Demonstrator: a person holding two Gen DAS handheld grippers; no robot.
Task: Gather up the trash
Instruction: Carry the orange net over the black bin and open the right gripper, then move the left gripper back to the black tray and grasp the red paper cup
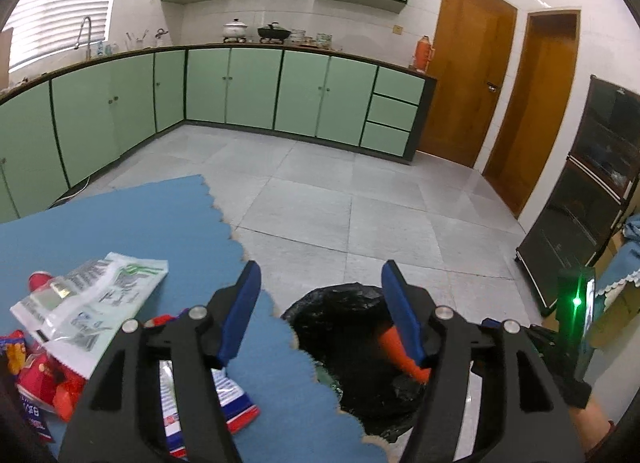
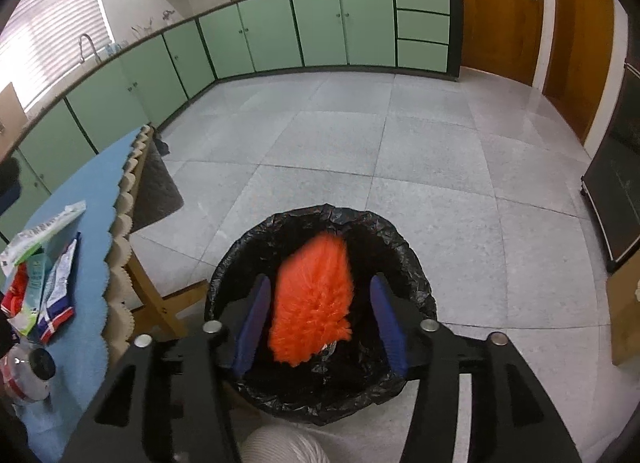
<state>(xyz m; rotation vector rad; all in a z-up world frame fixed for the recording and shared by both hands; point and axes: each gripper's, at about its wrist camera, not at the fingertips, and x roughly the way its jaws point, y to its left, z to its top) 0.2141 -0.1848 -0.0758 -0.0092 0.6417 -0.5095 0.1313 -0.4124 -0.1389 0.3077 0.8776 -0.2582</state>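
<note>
A bin lined with a black bag (image 2: 400, 239) stands on the floor beside the table. My right gripper (image 2: 320, 283) hangs open right over it. A fuzzy, blurred orange item (image 2: 312, 299) sits loose between its blue pads (image 2: 256, 315), touching neither. My left gripper (image 1: 320, 269) is open and empty above the table edge and the bin (image 1: 344, 315), where the orange item (image 1: 400, 351) shows inside. Trash lies on the blue tablecloth (image 1: 120, 223): a white-and-green printed bag (image 1: 92, 303), red packets (image 1: 40, 379) and a blue, white and red wrapper (image 1: 232, 403).
A plastic bottle (image 2: 28, 375) lies at the table's near corner. Wooden table legs (image 2: 156, 303) stand close to the bin. Green cabinets (image 1: 232, 87) line the far walls, wooden doors (image 1: 464, 67) and a dark glass cabinet (image 1: 592, 191) the right. A gloved hand (image 1: 576, 387) shows at right.
</note>
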